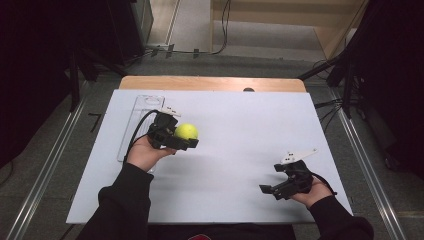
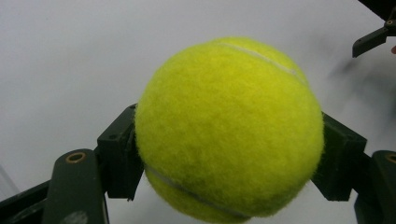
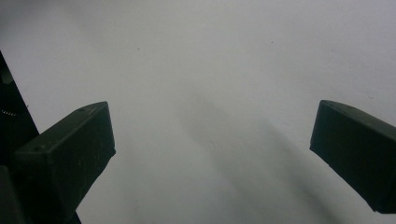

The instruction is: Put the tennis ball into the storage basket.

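A yellow-green tennis ball (image 1: 185, 130) is held just above the white table top (image 1: 240, 130), left of centre, with my left gripper (image 1: 189, 136) shut on it. In the left gripper view the ball (image 2: 229, 116) bulges between the two black jaws, and my left gripper (image 2: 229, 161) presses on both its sides. My right gripper (image 1: 271, 179) rests low over the table's front right, open, with nothing between its fingers. Seen from the right gripper view, my right gripper (image 3: 212, 149) has its jaws wide apart over bare white surface.
A clear plastic tube-shaped container (image 1: 141, 117) lies lengthwise near the table's left edge, just behind my left hand. A wooden edge (image 1: 212, 83) borders the far side of the table. Dark stands and cables sit on the floor beyond.
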The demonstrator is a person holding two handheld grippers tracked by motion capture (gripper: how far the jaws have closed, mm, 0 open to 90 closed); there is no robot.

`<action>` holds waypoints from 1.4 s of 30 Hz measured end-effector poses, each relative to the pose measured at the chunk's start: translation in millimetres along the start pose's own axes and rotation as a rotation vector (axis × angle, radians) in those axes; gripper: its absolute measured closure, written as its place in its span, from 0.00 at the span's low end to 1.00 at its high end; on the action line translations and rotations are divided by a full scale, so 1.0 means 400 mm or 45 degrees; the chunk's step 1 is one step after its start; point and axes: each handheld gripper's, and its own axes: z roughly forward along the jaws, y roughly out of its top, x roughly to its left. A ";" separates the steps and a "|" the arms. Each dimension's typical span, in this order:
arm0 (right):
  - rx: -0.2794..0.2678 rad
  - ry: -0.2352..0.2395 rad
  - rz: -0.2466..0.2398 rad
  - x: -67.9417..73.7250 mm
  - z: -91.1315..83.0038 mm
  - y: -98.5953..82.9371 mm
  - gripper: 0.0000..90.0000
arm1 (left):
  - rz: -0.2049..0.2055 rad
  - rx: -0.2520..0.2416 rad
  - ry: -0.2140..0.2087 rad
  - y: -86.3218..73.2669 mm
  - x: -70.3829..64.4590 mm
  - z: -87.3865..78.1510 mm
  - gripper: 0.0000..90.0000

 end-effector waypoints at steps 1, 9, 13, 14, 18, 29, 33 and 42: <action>-0.001 0.000 0.000 0.000 0.000 0.000 0.00 | -0.004 -0.002 0.004 0.000 0.002 -0.001 0.28; -0.003 -0.002 0.002 0.000 0.000 0.000 0.00 | -0.030 -0.018 0.020 -0.004 0.021 -0.012 0.28; -0.002 -0.002 0.002 0.000 0.000 0.000 0.00 | -0.036 -0.022 0.035 -0.006 0.028 -0.018 0.28; -0.003 -0.001 0.001 0.000 0.000 0.000 0.00 | -0.040 -0.025 0.038 -0.006 0.030 -0.019 0.28; -0.001 -0.003 -0.001 0.000 0.000 0.000 0.00 | -0.047 -0.030 0.055 -0.008 0.037 -0.025 0.28; -0.001 -0.003 0.000 0.000 0.000 0.000 0.00 | -0.081 -0.043 0.097 -0.014 0.060 -0.040 0.28; 0.000 -0.004 0.000 0.000 0.000 0.000 0.00 | -0.086 -0.044 0.106 -0.015 0.067 -0.045 0.28; 0.001 -0.002 0.002 0.000 0.000 0.000 0.00 | -0.104 -0.051 0.133 -0.019 0.081 -0.055 0.28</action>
